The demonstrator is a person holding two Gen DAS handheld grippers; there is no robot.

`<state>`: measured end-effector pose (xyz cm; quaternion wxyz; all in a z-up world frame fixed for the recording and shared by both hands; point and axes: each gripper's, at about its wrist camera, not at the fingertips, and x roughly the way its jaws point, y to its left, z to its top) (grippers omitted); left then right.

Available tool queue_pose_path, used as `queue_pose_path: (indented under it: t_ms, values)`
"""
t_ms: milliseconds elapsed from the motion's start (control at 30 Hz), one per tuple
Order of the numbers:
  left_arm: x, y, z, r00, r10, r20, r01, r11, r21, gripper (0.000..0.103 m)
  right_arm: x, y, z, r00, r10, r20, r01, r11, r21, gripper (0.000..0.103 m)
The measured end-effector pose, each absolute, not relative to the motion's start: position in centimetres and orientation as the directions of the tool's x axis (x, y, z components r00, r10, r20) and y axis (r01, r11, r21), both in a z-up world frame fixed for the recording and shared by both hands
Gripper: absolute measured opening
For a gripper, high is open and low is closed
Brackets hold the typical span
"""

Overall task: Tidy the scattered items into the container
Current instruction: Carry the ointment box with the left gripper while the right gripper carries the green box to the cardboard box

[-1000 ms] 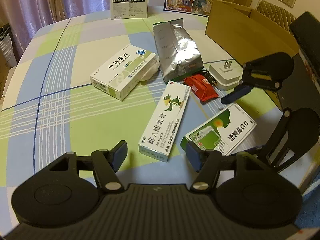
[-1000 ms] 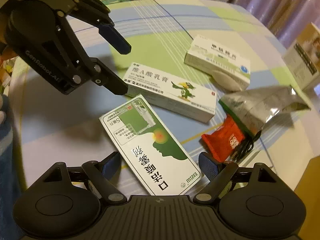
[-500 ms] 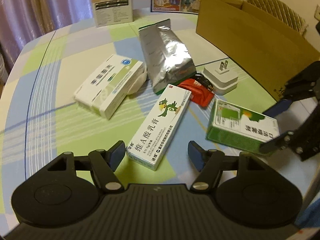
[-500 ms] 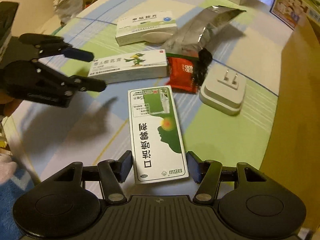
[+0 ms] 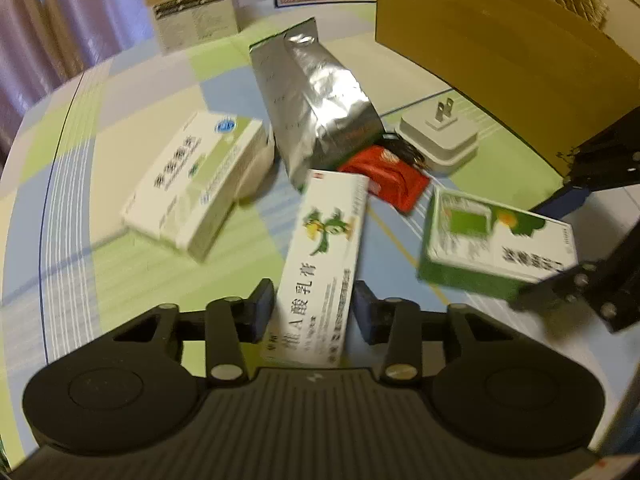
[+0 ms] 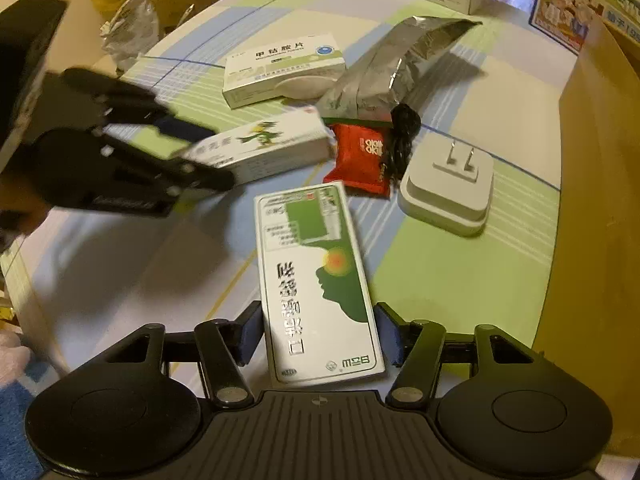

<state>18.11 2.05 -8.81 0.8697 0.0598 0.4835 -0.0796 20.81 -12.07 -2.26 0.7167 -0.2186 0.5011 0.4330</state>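
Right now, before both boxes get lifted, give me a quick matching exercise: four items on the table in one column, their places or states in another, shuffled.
Items:
1. parrot box
2. green-head box
3. white plug adapter
4. silver foil bag

States:
A. lying beside the cardboard box
B. between the left hand-held gripper pads
C. overlapping the red packet
D. between the right hand-held gripper pads

Pairs: 1-B, 2-D, 3-A, 4-C

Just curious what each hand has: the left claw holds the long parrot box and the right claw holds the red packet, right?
Not quite. The left claw does hold the parrot box, but the right claw grips the green-and-white box. The right wrist view shows the red packet lying on the table.
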Motion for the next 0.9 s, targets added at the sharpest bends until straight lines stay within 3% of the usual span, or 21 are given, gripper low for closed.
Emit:
queue_pose_path:
  t_ms: [167, 267, 467, 633, 700, 800, 900]
  values:
    - [15.3, 1.4, -8.4, 0.486, -0.095, -0.869, 0.169, 0.985, -0.013, 0.033, 20.2, -12.4, -2.0, 0.092, 0.386, -0.918, -0.837, 0.529, 0.138, 0.055]
    - [15.3, 1.5, -8.4, 0.499, -0.081, -0.863, 0.141, 0.990, -0.011, 0.051, 19.8, -12.2, -2.0, 0.117, 0.388, -0.914, -0.850, 0.515, 0.110, 0.057]
    - [17.4, 1.2, -8.7, 0.509, -0.046, -0.859, 0.147, 0.989, 0.034, 0.050, 19.6, -11.3, -1.7, 0.177, 0.394, -0.902, -0.860, 0.508, 0.053, 0.063]
    - [18.0, 0.5, -9.4, 0.505, -0.050, -0.862, 0.171, 0.984, 0.043, 0.042, 19.8, -10.7, -2.3, 0.185, 0.393, -0.901, -0.867, 0.497, 0.039, 0.064]
    - [18.0, 0.5, -9.4, 0.502, -0.065, -0.862, 0.169, 0.985, 0.024, 0.035, 19.7, -10.6, -2.5, 0.189, 0.393, -0.900, -0.871, 0.491, 0.031, 0.064]
    - [17.9, 0.2, -9.3, 0.502, -0.064, -0.863, 0.182, 0.983, 0.033, 0.033, 19.7, -10.4, -2.8, 0.182, 0.396, -0.900, -0.871, 0.490, 0.040, 0.064]
    - [17.5, 0.3, -9.2, 0.497, -0.067, -0.865, 0.175, 0.984, 0.024, 0.033, 19.6, -10.5, -3.1, 0.176, 0.393, -0.902, -0.867, 0.497, 0.047, 0.054]
